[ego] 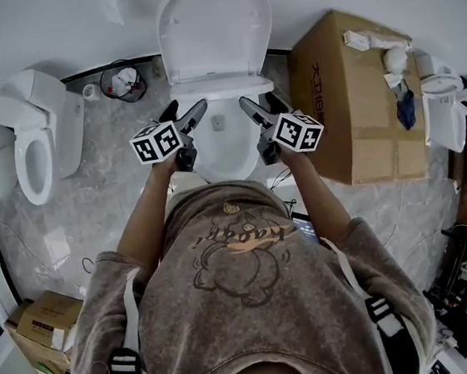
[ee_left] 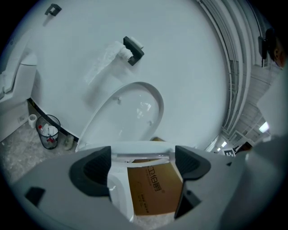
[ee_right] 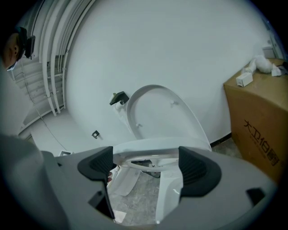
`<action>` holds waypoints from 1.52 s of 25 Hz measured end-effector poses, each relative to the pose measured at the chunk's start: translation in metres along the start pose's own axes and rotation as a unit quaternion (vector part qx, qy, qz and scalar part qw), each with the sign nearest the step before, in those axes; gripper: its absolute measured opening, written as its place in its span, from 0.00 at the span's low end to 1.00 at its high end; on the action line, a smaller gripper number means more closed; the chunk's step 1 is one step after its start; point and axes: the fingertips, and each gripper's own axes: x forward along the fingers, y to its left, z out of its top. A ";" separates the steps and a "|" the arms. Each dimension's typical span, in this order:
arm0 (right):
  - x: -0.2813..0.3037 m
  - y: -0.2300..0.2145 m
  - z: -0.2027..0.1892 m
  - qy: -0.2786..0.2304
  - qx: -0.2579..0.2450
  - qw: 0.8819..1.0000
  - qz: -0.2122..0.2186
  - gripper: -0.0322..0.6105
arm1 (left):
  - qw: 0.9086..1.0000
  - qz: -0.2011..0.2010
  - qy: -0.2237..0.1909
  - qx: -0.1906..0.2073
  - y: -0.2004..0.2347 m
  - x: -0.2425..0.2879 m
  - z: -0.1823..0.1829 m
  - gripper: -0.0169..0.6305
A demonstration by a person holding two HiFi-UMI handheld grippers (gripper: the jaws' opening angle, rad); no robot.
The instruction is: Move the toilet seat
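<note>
A white toilet stands against the wall with its lid (ego: 214, 29) raised. The seat (ego: 230, 171) looks to lie down on the bowl. In both gripper views the seat (ee_left: 141, 149) (ee_right: 148, 147) shows as a flat white ring beyond the jaws, with the lid (ee_right: 157, 112) upright behind it. My left gripper (ego: 186, 105) (ee_left: 141, 164) and right gripper (ego: 258, 98) (ee_right: 145, 164) hover side by side over the bowl, pointing at the toilet's back. Both are open, and nothing sits between the pads of either. My torso hides the bowl's front.
A large cardboard box (ego: 358, 101) stands right of the toilet with small white items on top. A second toilet (ego: 35, 133) sits at the left, and a small wire bin (ego: 123, 81) by the wall. More boxes (ego: 44, 325) lie at lower left. A paper holder (ee_left: 132, 49) hangs on the wall.
</note>
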 end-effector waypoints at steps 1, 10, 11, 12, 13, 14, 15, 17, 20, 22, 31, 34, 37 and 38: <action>0.002 0.000 0.003 -0.002 0.001 1.000 -0.001 0.75 | 1.000 -0.001 0.000 0.000 0.000 0.002 0.003 0.70; 0.020 -0.001 0.028 -0.019 0.003 1.000 -0.005 0.75 | 1.000 -0.012 -0.003 0.001 0.003 0.015 0.026 0.70; 0.022 -0.003 0.031 -0.019 0.002 1.000 -0.006 0.75 | 1.000 -0.012 -0.004 0.000 0.003 0.017 0.028 0.70; 0.023 -0.006 0.033 -0.020 0.002 1.000 -0.008 0.75 | 1.000 -0.013 -0.005 0.000 0.003 0.020 0.031 0.70; 0.025 -0.008 0.036 -0.020 0.002 1.000 -0.009 0.74 | 1.000 -0.014 -0.005 0.001 0.003 0.022 0.034 0.70; 0.028 -0.008 0.039 -0.022 0.003 1.000 -0.009 0.74 | 1.000 -0.015 -0.007 0.002 0.003 0.025 0.038 0.70; 0.030 -0.006 0.044 -0.024 0.003 1.000 -0.008 0.74 | 1.000 -0.016 -0.009 0.003 0.003 0.027 0.042 0.70; 0.036 -0.003 0.051 -0.029 0.003 1.000 -0.003 0.74 | 1.000 -0.018 -0.012 0.004 0.003 0.030 0.049 0.70; 0.043 -0.005 0.060 -0.031 0.003 1.000 0.001 0.74 | 1.000 -0.017 -0.012 0.006 0.006 0.036 0.056 0.70; 0.048 -0.008 0.066 -0.031 0.002 1.000 0.000 0.73 | 1.000 -0.016 -0.011 0.012 0.008 0.041 0.060 0.70; 0.069 -0.016 0.090 -0.038 0.002 0.999 -0.003 0.70 | 1.000 -0.018 -0.017 0.016 0.014 0.060 0.083 0.70; 0.076 -0.017 0.096 -0.040 0.002 0.999 -0.006 0.70 | 1.000 -0.018 -0.019 0.014 0.017 0.066 0.090 0.70; 0.084 -0.019 0.104 -0.044 0.002 0.999 -0.005 0.69 | 1.000 -0.017 -0.019 0.013 0.020 0.073 0.097 0.70; 0.087 -0.021 0.106 -0.045 0.003 0.999 -0.006 0.69 | 1.000 -0.016 -0.019 0.015 0.021 0.075 0.100 0.70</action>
